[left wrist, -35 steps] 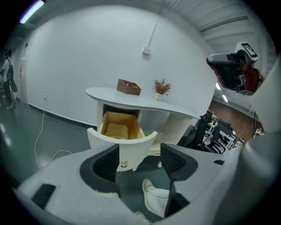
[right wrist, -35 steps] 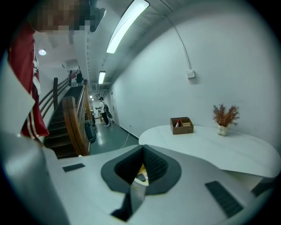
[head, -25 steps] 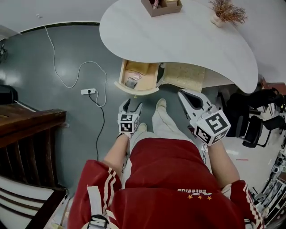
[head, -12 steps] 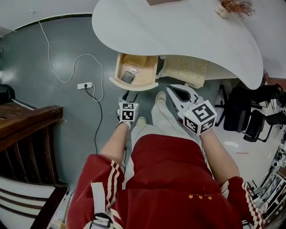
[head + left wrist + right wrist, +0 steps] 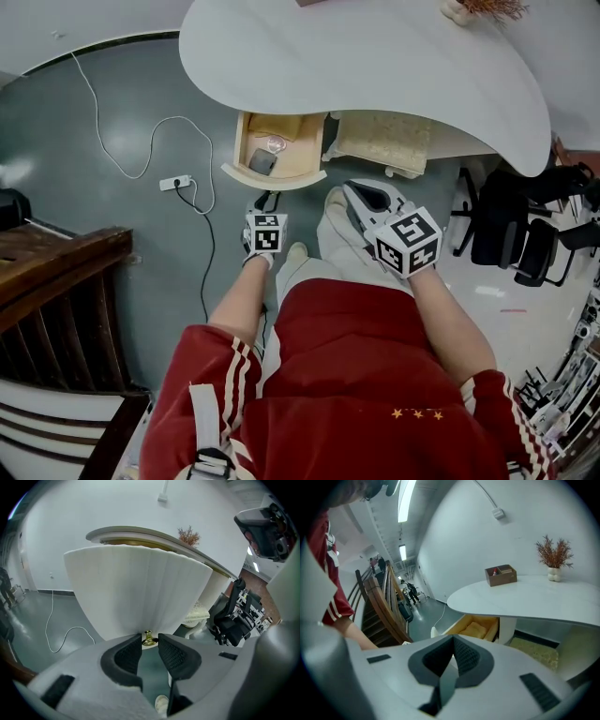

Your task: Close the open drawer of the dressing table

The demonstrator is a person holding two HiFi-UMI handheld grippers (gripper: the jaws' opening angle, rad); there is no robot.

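Note:
The dressing table (image 5: 375,56) has a white curved top, and its wooden drawer (image 5: 277,155) stands pulled out under the left part. In the left gripper view the drawer's white fluted front (image 5: 140,588) fills the middle, with a small brass knob (image 5: 149,640) at its lower edge. My left gripper (image 5: 150,637) has that knob between its fingertips; its jaws are closing, with a thin gap still showing on each side. In the head view the left gripper (image 5: 266,208) sits just below the drawer front. My right gripper (image 5: 359,190) (image 5: 453,638) hovers to the right, shut and empty.
A small dark item (image 5: 262,161) lies inside the drawer. A white cable and power strip (image 5: 178,183) lie on the grey floor at the left. A wooden stair rail (image 5: 56,272) is at the far left, black office chairs (image 5: 520,248) at the right. The person's shoes (image 5: 336,200) stand near the drawer.
Both grippers have come down toward the drawer. The left jaws, wide apart earlier, have narrowed around the knob. The right gripper has drifted left.

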